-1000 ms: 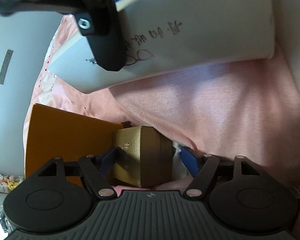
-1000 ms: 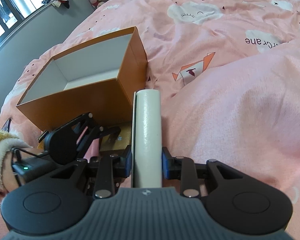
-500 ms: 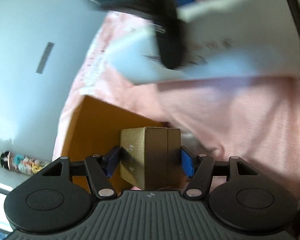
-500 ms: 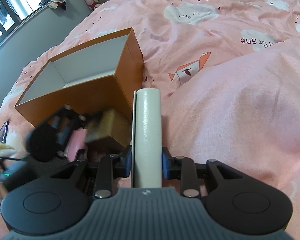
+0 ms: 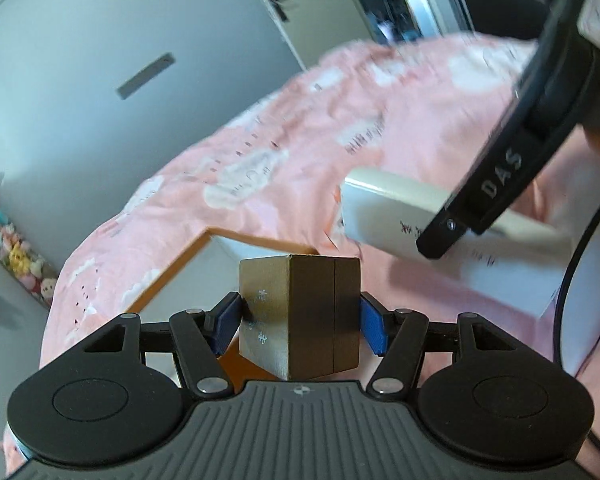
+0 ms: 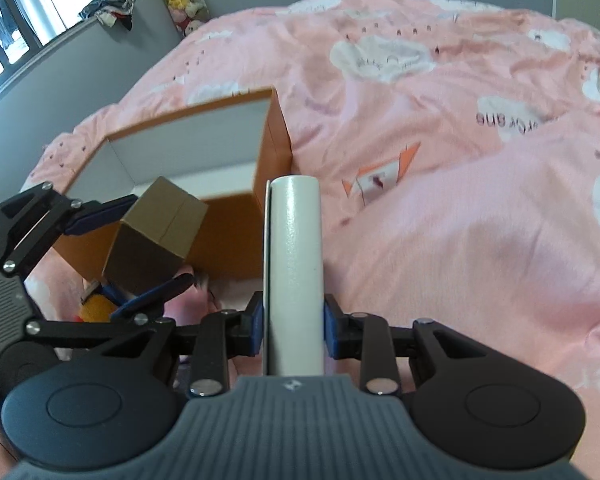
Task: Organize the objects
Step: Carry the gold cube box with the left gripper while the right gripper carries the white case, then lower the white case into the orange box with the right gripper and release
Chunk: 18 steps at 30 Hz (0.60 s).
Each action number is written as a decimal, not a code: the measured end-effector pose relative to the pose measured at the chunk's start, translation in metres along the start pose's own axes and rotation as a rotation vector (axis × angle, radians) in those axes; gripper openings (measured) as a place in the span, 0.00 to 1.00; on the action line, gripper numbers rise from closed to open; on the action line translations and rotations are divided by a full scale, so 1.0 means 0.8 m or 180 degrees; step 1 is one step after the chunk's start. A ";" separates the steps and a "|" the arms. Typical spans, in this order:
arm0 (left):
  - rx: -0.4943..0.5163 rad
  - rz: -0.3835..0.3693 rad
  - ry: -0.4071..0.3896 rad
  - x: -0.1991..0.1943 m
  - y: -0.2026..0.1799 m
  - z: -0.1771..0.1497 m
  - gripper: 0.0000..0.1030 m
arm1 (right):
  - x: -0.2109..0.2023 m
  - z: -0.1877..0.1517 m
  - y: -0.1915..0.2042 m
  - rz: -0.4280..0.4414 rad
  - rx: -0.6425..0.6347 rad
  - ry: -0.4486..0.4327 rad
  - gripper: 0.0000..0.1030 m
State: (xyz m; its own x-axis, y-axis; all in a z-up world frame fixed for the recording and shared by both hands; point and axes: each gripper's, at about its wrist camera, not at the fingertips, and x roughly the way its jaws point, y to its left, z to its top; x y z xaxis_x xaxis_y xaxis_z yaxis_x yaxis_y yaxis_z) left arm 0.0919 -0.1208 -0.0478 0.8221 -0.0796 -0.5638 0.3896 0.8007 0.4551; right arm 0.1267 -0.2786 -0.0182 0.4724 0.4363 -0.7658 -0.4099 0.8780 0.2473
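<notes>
"das" in pale capitals along the black finger of the right gripper (image 5: pixel 496 184), read in the left wrist view. dark handwritten marks on the white box (image 5: pixel 440 236) beside that finger, too blurred to read. small pale characters on the side of the gold box (image 5: pixel 300 316), not legible. in the right wrist view, dark lettering printed upside down on the pink bedspread (image 6: pixel 440 208), over a white cloud patch, with the ending "ane" clear and the rest smeared.
</notes>
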 end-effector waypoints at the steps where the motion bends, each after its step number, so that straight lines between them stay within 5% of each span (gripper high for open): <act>1: -0.0102 -0.0006 -0.0043 -0.005 0.015 0.006 0.70 | -0.004 0.006 0.004 -0.0010 -0.0024 -0.0028 0.30; 11: -0.0873 0.0187 -0.0228 -0.030 0.114 0.014 0.70 | -0.028 0.099 0.077 0.0032 -0.0399 -0.0462 0.30; 18: -0.1077 0.0272 -0.0031 0.001 0.170 0.000 0.70 | 0.018 0.174 0.123 0.0181 -0.0454 -0.0533 0.30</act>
State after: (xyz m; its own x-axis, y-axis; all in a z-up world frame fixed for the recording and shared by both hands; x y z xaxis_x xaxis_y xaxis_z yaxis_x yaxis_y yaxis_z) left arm 0.1453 -0.0122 0.0135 0.8504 -0.0083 -0.5261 0.1609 0.9561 0.2450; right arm 0.2014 -0.1588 0.0776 0.5635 0.5212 -0.6409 -0.5402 0.8195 0.1915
